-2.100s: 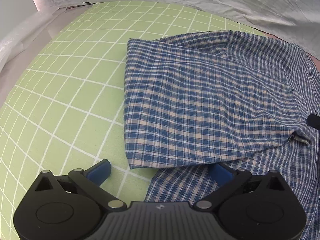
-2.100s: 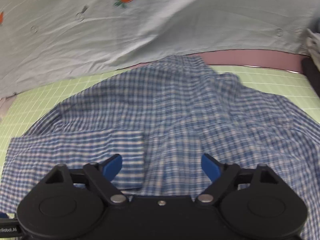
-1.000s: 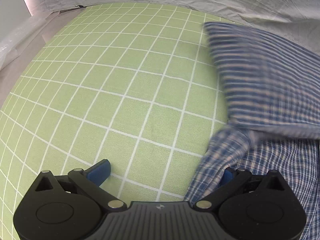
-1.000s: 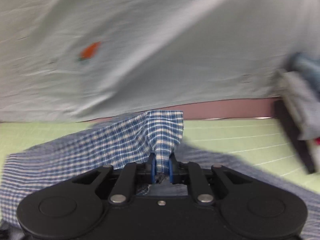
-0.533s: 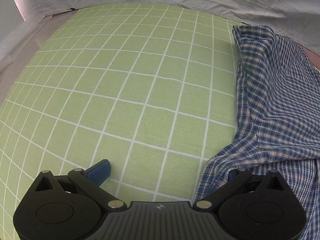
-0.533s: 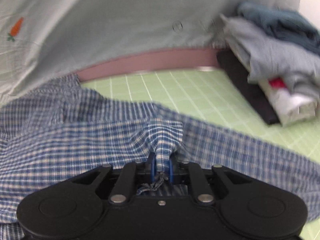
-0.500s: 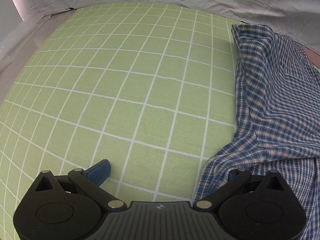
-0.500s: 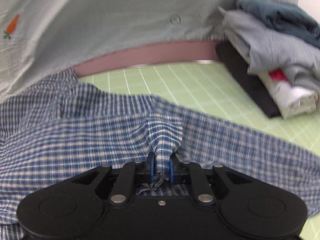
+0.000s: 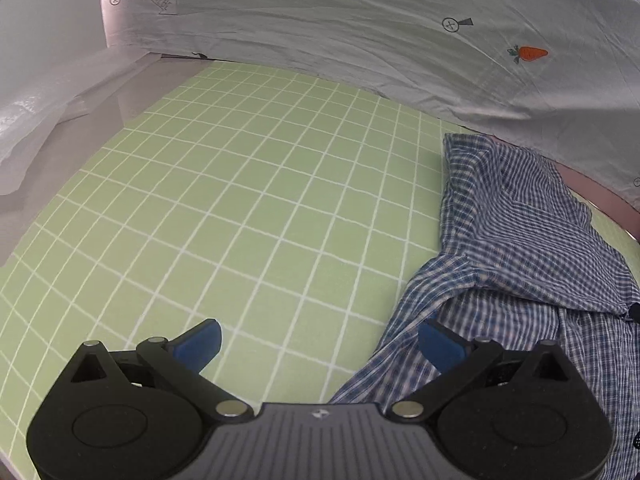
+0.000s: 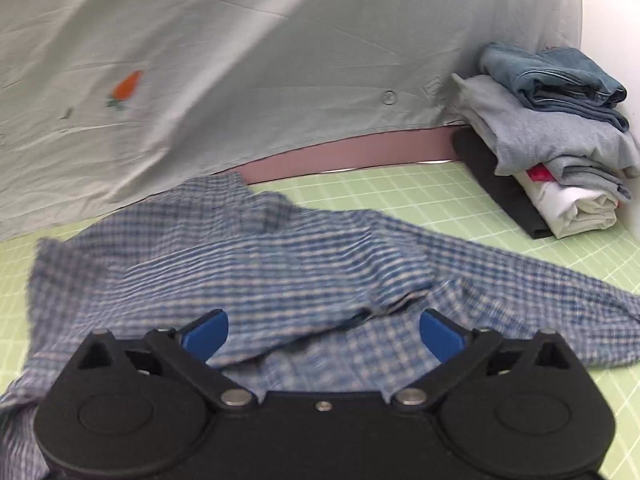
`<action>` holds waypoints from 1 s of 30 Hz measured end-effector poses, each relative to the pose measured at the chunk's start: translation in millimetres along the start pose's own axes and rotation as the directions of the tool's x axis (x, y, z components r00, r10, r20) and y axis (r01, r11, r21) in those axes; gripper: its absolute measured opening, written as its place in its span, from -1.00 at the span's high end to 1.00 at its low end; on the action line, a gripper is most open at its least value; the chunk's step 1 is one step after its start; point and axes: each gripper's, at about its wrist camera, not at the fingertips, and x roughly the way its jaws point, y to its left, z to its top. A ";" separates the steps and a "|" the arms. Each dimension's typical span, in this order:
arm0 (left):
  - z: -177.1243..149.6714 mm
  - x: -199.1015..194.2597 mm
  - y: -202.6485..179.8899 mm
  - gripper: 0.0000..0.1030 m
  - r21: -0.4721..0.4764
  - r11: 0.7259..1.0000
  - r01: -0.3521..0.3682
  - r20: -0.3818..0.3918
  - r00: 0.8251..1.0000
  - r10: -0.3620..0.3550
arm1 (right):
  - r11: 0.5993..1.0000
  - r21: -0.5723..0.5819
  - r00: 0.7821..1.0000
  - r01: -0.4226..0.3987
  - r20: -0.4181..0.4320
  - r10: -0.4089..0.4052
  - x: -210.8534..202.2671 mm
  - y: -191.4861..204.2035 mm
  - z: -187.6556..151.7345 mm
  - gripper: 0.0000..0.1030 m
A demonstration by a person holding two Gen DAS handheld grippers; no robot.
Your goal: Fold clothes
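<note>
A green gridded mat point(image 9: 248, 216) covers the bench; the right tongs point(image 10: 322, 332), just sprung open, hang empty over the checked shirt point(image 10: 280, 264), while the open left tongs point(image 9: 320, 340) flank its near-left hem, sleeve trailing toward the folded pile point(image 10: 552, 152)

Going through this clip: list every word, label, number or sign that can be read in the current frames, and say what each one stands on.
"LOOK HERE" inside an arrow outline: on the grey sheet, top left of the left wrist view.
Circled cross marks, no words: on the same sheet.
Orange carrot picture, no words: on the sheet.
Small emblem on the left gripper's body: too small to read.
Red print on the white garment in the folded stack: unreadable.
</note>
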 end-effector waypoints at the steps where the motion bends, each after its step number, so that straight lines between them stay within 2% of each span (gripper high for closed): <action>1: -2.8 -2.7 6.8 -1.00 -0.003 1.000 -0.001 0.003 1.000 0.001 | 1.000 -0.003 1.000 -0.006 -0.007 0.006 -6.8 9.8 -7.2 -1.00; 7: -22.7 -14.9 59.1 -1.00 -0.004 1.000 0.010 -0.031 0.999 -0.010 | 0.998 -0.040 0.999 -0.038 -0.039 0.036 -48.4 76.7 -46.7 -1.00; 11: -32.1 -19.3 91.3 -1.00 0.042 0.999 0.028 -0.059 0.998 -0.026 | 0.997 -0.049 0.997 -0.060 -0.044 0.058 -70.7 129.8 -67.7 -1.00; 18: -29.0 -22.3 138.3 -1.00 0.143 0.988 0.066 -0.059 0.997 -0.058 | 0.992 -0.076 0.993 -0.106 -0.063 0.101 -91.8 224.0 -104.5 -1.00; 25: -28.1 -19.0 175.9 -1.00 0.163 0.984 0.067 -0.084 0.995 -0.053 | 0.992 -0.075 0.990 -0.100 -0.109 0.091 -106.1 282.9 -131.2 -0.96; 29: -23.4 -15.2 183.0 -1.00 0.173 0.982 0.076 -0.081 0.995 -0.063 | 0.990 -0.100 0.986 -0.099 -0.144 0.084 -106.6 296.3 -141.2 -0.50; 30: -21.7 -14.4 182.7 -1.00 0.171 0.982 0.078 -0.080 0.995 -0.065 | 0.987 -0.104 0.983 -0.120 -0.152 0.103 -106.2 297.0 -142.4 -0.29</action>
